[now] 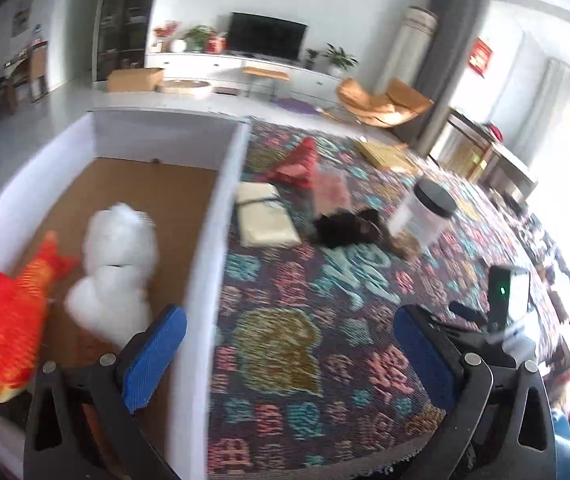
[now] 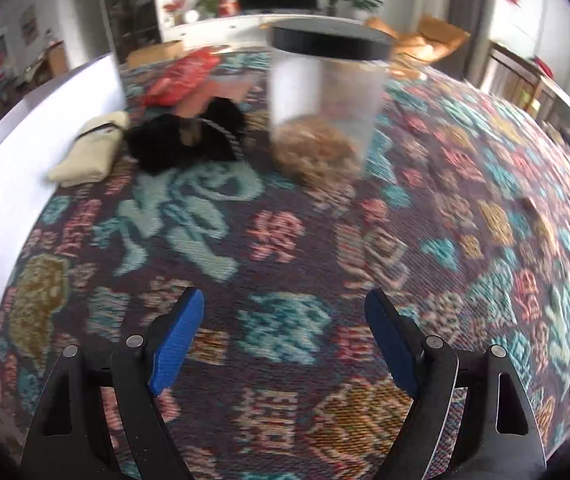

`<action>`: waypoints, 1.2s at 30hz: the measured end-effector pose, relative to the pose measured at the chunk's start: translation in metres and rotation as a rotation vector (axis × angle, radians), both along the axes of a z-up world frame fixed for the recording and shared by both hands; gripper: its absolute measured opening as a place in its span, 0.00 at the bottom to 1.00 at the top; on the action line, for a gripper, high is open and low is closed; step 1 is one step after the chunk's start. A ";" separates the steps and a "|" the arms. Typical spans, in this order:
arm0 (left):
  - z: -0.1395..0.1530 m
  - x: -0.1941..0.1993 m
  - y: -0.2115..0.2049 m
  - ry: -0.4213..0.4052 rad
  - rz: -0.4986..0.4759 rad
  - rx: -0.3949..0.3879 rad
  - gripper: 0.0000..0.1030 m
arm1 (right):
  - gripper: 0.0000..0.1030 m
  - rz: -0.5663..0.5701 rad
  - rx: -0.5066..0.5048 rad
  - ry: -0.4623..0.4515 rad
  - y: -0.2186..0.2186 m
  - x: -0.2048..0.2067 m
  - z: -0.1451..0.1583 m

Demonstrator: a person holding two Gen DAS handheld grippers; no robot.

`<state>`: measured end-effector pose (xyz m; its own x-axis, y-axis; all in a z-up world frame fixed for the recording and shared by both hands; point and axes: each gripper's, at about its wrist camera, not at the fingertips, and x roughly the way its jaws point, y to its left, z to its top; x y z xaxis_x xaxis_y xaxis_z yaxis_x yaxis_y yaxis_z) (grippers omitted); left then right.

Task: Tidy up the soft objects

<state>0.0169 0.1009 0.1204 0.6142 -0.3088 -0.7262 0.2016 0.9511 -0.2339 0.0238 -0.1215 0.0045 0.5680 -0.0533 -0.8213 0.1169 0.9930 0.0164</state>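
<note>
My left gripper [image 1: 289, 356] is gaping at its widest, holding nothing, tilting down astride the white box wall [image 1: 209, 264]. My right gripper [image 2: 285, 336] is standing wide and empty too, angling down over the patterned rug [image 2: 277, 240]. Only the left view is showing the white plush [image 1: 119, 276] and orange plush [image 1: 1, 320] lying inside the box. The right view is blurring the black fluffy toy [image 2: 183, 140], cream pouch [image 2: 89, 152] and lidded clear jar [image 2: 325, 92] ahead.
</note>
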 end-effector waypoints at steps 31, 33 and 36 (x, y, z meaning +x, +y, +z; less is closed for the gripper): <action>-0.124 0.064 -0.104 0.058 -0.031 0.259 1.00 | 0.86 -0.118 -0.018 -0.045 -0.047 -0.001 -0.012; -0.124 0.064 -0.104 0.058 -0.031 0.258 1.00 | 0.86 -0.118 -0.018 -0.045 -0.048 0.000 -0.012; -0.124 0.064 -0.104 0.058 -0.031 0.258 1.00 | 0.86 -0.118 -0.018 -0.045 -0.048 0.000 -0.012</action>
<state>0.0811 -0.0035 -0.0038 0.5623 -0.1268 -0.8172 0.2252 0.9743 0.0038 0.0235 -0.1692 -0.0070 0.5934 -0.1363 -0.7933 0.2323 0.9726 0.0067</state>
